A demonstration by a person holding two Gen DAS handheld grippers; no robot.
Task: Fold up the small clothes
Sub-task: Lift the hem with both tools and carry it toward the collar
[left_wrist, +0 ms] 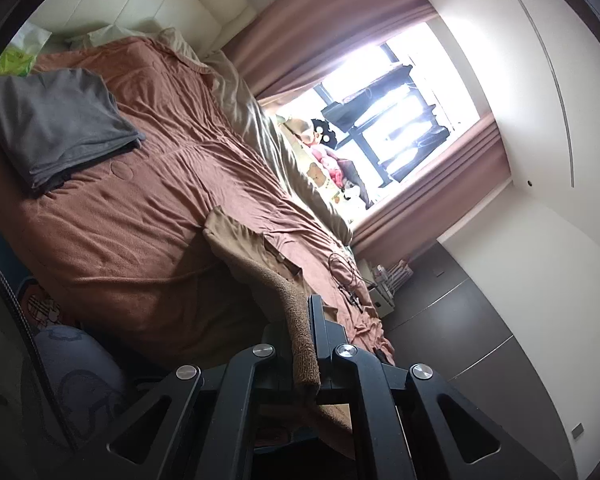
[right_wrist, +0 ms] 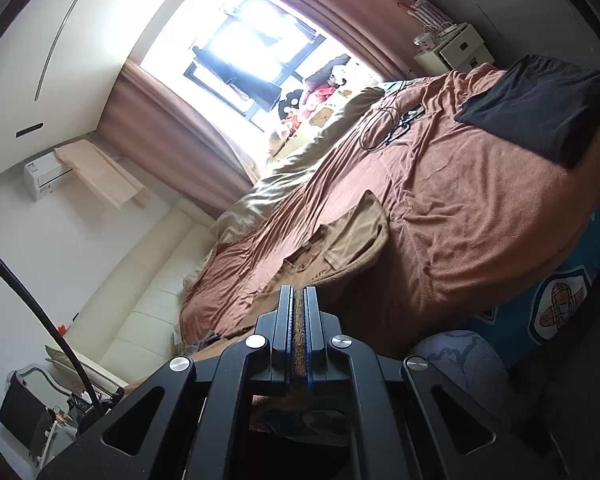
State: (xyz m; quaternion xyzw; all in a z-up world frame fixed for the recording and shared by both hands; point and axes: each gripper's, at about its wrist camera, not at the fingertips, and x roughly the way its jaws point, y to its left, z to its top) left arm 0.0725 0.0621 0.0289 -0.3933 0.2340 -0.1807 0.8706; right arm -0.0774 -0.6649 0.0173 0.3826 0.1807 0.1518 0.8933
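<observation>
My left tongs are clamped on the ribbed hem of a tan garment; the knit band runs between the two fingers and hangs over the near side of them, so the jaws are closed down to the thickness of the cloth. From that grip the tan fabric stretches away and drapes down onto the rust-brown bedspread, its far corner lying on the cover near the middle of the bed. Over at the left of this view a folded grey garment sits on the bedspread, well apart from the piece I hold. A beige duvet is bunched along the window side of the bed, with pink curtains around the bright window beyond it, and a loop of black cable lies on the cover near the far corner.

My right tongs are also pinched tight, with a thin strip of the same brown ribbed edge showing in the narrow slot between the fingers. Ahead of them the tan garment spreads out over the bedspread, partly lifted toward my grip, partly resting on the cover. In this view the black cable lies farther along the bed, and at the right a folded dark garment rests near the bed's edge. A small white cabinet stands beyond the bed's corner.
</observation>
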